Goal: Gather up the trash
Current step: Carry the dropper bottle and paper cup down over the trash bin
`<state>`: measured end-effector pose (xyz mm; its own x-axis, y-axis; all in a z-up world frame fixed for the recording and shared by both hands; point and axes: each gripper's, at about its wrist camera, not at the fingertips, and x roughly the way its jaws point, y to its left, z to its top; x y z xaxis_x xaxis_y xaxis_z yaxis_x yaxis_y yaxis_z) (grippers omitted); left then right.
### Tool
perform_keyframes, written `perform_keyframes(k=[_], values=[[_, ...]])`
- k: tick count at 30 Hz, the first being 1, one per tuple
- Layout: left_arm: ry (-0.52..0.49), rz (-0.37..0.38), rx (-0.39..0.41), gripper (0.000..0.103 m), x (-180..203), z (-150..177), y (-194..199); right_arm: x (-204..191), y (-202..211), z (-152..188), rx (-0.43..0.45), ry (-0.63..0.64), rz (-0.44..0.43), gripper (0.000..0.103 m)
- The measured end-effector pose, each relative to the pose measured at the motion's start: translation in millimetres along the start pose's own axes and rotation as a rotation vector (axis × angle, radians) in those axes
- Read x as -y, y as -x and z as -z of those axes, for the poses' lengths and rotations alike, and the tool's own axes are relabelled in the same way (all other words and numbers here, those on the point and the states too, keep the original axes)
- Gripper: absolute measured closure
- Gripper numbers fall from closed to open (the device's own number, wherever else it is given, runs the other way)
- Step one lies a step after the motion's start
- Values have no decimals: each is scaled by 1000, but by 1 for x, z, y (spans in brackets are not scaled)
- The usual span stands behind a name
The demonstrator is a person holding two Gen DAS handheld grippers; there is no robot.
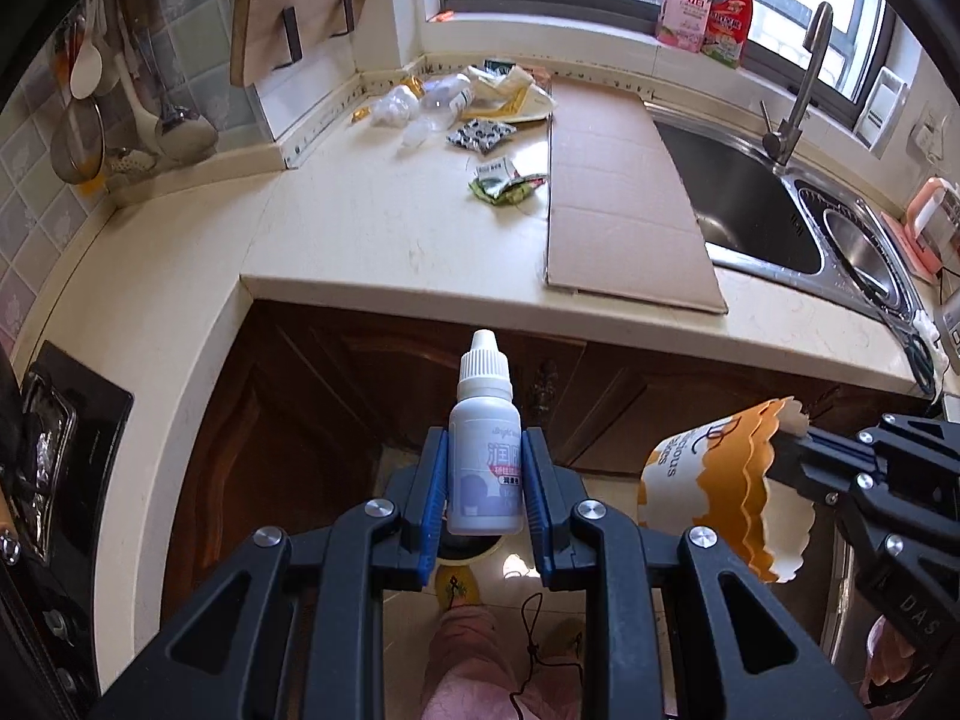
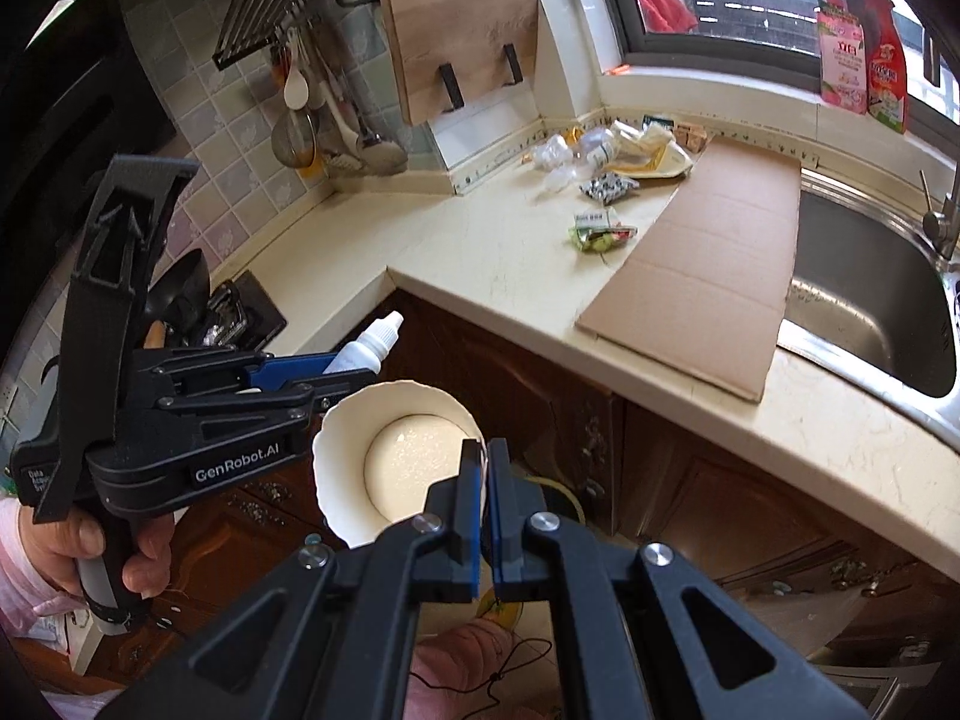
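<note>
Left wrist view looks down past the edge of the worktop (image 1: 384,240), and the left claw (image 1: 485,480) is clamped tight on a small white dropper bottle (image 1: 485,450), blue pads pressing on both of its sides, cap pointing up and away from the camera. The bottle hangs out in front of the dark wooden cabinet doors (image 1: 336,396), off the worktop and over the floor. Over on the right of that view the right claw (image 1: 798,450) comes in from the side, pinching the scalloped rim of a paper cup (image 1: 708,480) with an orange and white print. Right wrist view shows the same cup (image 2: 396,456) from the open end, white inside, lying on its side with the wall caught between jaws that are basically closed all the way on it. The left claw (image 2: 336,369) shows up there too with the bottle (image 2: 366,348) poking out of it, and a hand (image 2: 90,552) with a pink sleeve is wrapped round its handle. Both held things are just beside each other, below worktop level. The rest of the trash is back on the worktop: a pile of wrappers and clear plastic (image 1: 462,102) in the far corner by the window, and a crumpled green packet (image 1: 504,180) nearer, just beside a flat sheet of cardboard (image 1: 618,192) that lies next to the steel sink (image 1: 750,204).
</note>
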<state>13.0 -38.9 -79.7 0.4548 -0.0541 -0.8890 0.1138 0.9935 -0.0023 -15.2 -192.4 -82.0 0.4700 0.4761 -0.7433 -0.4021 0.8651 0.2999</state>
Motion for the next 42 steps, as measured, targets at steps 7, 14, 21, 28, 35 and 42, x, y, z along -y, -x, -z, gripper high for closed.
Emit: perform_keyframes(k=[7,14,21,28,35,42], values=[[21,1,-52,81,-3,20,-30,7,-25,24,-67,-17,-3,101],[33,-3,-105,81,-8,38,-60,16,-54,43,-126,-41,2,101],[41,9,-135,81,-13,47,-91,24,-88,61,-187,-60,25,101],[40,25,-163,81,-21,64,-132,37,-129,79,-250,-104,50,101],[53,40,-178,81,-37,77,-175,49,-164,90,-282,-147,84,101],[33,46,-169,81,-51,85,-213,57,-203,100,-294,-196,116,101]])
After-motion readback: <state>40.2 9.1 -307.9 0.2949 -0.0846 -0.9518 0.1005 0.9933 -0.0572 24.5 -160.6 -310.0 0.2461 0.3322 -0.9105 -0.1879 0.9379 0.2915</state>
